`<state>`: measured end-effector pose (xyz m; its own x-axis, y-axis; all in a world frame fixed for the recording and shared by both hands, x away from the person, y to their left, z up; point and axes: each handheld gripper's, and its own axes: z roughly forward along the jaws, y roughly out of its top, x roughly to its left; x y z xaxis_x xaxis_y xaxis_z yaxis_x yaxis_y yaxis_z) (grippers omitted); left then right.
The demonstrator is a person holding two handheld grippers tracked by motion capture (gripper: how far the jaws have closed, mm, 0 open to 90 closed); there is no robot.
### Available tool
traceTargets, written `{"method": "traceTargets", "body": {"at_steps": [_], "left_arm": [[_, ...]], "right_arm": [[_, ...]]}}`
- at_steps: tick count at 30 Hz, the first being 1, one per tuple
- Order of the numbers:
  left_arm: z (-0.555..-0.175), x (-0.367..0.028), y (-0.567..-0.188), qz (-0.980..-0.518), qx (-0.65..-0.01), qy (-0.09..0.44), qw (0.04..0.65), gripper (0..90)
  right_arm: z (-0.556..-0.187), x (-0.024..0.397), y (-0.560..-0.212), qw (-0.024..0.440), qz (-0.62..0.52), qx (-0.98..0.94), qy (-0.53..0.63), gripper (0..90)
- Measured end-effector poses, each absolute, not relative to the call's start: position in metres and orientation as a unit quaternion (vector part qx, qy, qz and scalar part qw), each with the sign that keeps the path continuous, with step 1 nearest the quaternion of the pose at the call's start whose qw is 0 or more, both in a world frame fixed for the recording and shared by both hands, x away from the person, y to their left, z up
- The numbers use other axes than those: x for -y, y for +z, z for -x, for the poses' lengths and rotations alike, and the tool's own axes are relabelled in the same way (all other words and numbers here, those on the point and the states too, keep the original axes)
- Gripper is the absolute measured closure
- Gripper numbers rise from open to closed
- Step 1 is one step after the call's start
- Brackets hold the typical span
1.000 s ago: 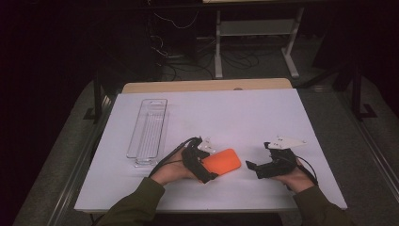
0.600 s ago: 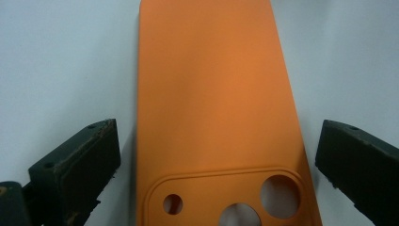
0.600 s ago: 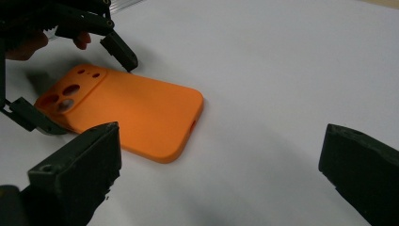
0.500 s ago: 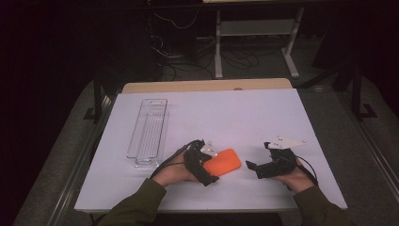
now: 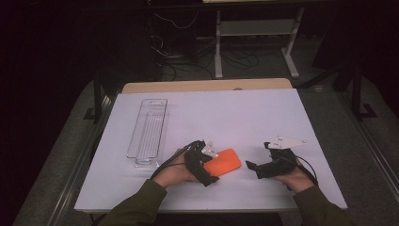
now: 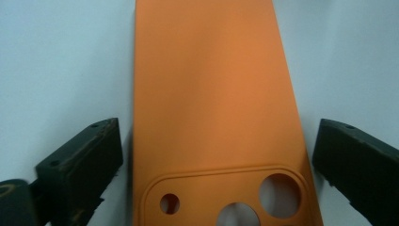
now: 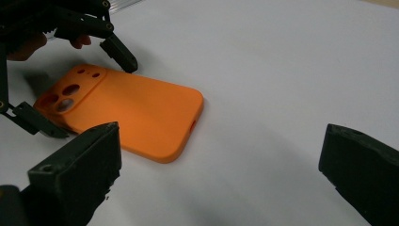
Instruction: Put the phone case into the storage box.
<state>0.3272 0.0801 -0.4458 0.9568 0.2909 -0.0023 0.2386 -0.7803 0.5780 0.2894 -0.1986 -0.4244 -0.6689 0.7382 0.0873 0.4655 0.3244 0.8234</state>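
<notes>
An orange phone case [image 5: 225, 161] lies flat on the white table top [image 5: 244, 113], camera cut-outs toward my left hand. My left gripper [image 5: 214, 165] straddles its cut-out end; its jaws have just been closing with the case [image 6: 211, 94] between them. Thin gaps still separate both pads from the case edges in the left gripper view, so my left gripper [image 6: 216, 165] is open. My right gripper [image 5: 256, 157] rests to the right of the case, pointing at it, jaws wide and empty. From the right gripper [image 7: 221, 174] the case [image 7: 141, 117] and the left gripper [image 7: 80, 89] lie ahead.
A clear, long plastic tray [image 5: 148, 132] lies at the left of the table, beyond my left hand. The near table edge [image 5: 211, 207] runs just under both forearms. Cables and a white table frame [image 5: 254, 28] stand on the dark floor behind.
</notes>
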Motion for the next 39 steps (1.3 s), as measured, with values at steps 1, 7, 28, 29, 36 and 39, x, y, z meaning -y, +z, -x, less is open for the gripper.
{"method": "traceTargets", "body": {"at_steps": [1, 7, 28, 29, 36, 39], "left_arm": [[-0.3268, -0.08, -0.4456, -0.941, -0.143, 0.043, 0.304, 5.1], [-0.3259, -0.0809, -0.4436, -0.941, -0.139, 0.045, 0.307, 13.3], [-0.3251, -0.0789, -0.4425, -0.941, -0.149, 0.045, 0.301, 15.4], [-0.3249, -0.0788, -0.4424, -0.941, -0.15, 0.045, 0.301, 15.4], [-0.326, -0.078, -0.4411, -0.94, -0.148, 0.051, 0.303, 15.6], [-0.3259, -0.0784, -0.4399, -0.936, -0.154, 0.049, 0.313, 15.6]], "right_arm": [[-0.2893, 0.1985, -0.4245, 0.153, -0.377, -0.799, 0.443, 0.0], [-0.2893, 0.1985, -0.4245, 0.153, -0.376, -0.799, 0.443, 0.0], [-0.2898, 0.198, -0.4245, 0.148, -0.381, -0.798, 0.443, 0.0], [-0.2896, 0.1981, -0.4244, 0.147, -0.382, -0.798, 0.443, 0.0], [-0.2903, 0.1993, -0.4245, 0.149, -0.378, -0.797, 0.446, 0.0], [-0.2903, 0.1995, -0.4244, 0.15, -0.377, -0.798, 0.446, 0.0]]}}
